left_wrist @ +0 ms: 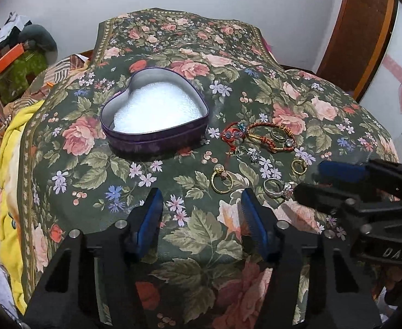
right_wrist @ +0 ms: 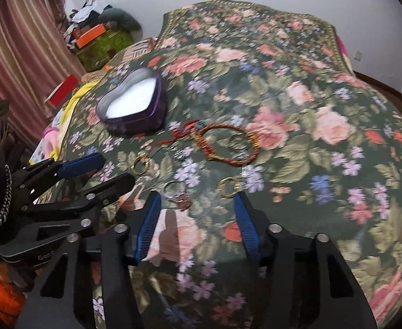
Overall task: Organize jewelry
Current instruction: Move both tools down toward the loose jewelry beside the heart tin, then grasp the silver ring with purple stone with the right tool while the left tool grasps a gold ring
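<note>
A purple heart-shaped tin (left_wrist: 151,140) with white foam inside sits open on the floral bedspread. Right of it lie a red cord bracelet (left_wrist: 266,134), a gold ring with a pale stone (left_wrist: 221,181), a silver ring with a pink stone (left_wrist: 280,187), another gold ring (left_wrist: 299,164) and small crystal pieces (left_wrist: 253,155). My left gripper (left_wrist: 200,192) is open and empty, just short of the gold ring. My right gripper (right_wrist: 195,200) is open; the silver ring (right_wrist: 176,192) and a gold ring (right_wrist: 229,186) lie just ahead of its fingertips. The right wrist view is blurred; the tin (right_wrist: 135,126) sits far left.
The bedspread (left_wrist: 173,246) falls away at the left edge, where yellow cloth (left_wrist: 9,164) and a pile of clutter (left_wrist: 17,54) lie. A striped curtain (right_wrist: 14,54) hangs at left, a wooden door (left_wrist: 359,35) at right. My left gripper (right_wrist: 116,168) shows open beside the right one.
</note>
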